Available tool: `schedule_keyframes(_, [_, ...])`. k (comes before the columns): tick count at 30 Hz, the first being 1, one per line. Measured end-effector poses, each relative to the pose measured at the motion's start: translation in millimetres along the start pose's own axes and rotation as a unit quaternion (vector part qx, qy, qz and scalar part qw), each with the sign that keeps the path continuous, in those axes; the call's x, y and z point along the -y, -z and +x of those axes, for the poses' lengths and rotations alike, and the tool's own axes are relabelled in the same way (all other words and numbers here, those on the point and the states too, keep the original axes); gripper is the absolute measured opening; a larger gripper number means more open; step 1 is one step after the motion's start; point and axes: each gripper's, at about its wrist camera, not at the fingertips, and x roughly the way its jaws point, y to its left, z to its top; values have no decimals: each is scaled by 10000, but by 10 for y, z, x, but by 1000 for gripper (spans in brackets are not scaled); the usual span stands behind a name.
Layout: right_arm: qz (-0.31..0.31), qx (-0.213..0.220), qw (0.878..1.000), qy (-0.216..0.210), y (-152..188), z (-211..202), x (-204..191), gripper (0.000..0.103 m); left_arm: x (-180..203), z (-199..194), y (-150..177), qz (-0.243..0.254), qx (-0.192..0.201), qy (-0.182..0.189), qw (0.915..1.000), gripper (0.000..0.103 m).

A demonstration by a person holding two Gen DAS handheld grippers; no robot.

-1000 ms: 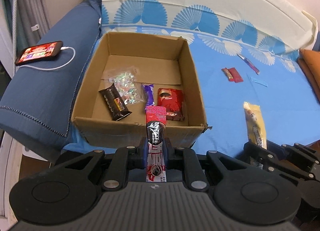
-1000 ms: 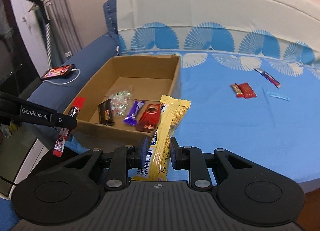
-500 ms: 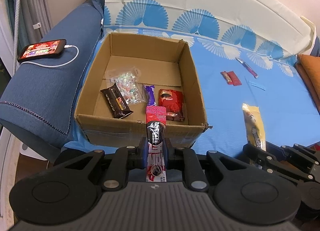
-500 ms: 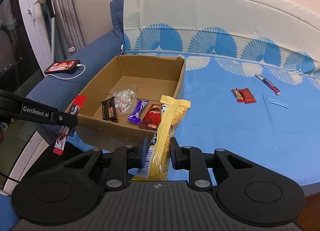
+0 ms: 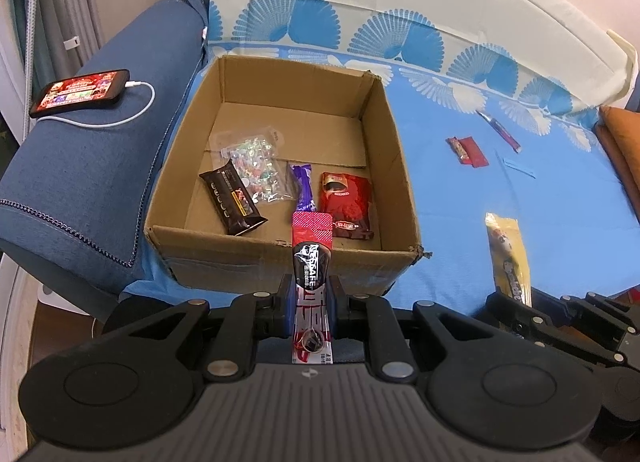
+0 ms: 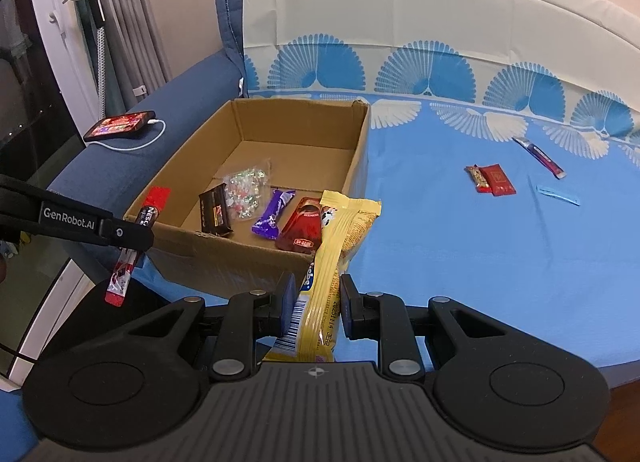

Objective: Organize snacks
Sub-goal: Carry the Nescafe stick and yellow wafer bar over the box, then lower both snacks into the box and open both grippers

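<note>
Left wrist view: the left gripper (image 5: 311, 298) pinches a slim red-and-black coffee stick sachet (image 5: 312, 258) at the open brown cardboard box's (image 5: 280, 258) near wall. Best carried past that rim before release; the right gripper (image 6: 316, 302) clamps a long yellow snack packet (image 6: 336, 238).

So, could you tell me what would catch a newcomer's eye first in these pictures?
Probably the open cardboard box on the blue bedspread, with four snacks on its floor. In front of it, the left gripper clamps a red coffee stick and the right gripper a yellow snack pack.
</note>
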Motion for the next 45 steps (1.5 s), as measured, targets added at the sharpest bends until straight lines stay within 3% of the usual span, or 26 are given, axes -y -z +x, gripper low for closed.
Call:
schedule_keyframes(19, [-216, -127, 9997, -70, -336, 438, -102, 25, -339, 382, -552, -249, -3, -252, 9994, 17])
schedule_keyframes(31, [-348, -214, 9984, -379, -763, 1064, -263, 26, -435, 974, -1045, -247, -172, -347, 9989, 17])
schedule_keyframes(45, [-263, -463, 9974, -477, -1092, 1867, -192, 26, -446, 1769, -1391, -129, -472, -407, 9980, 18])
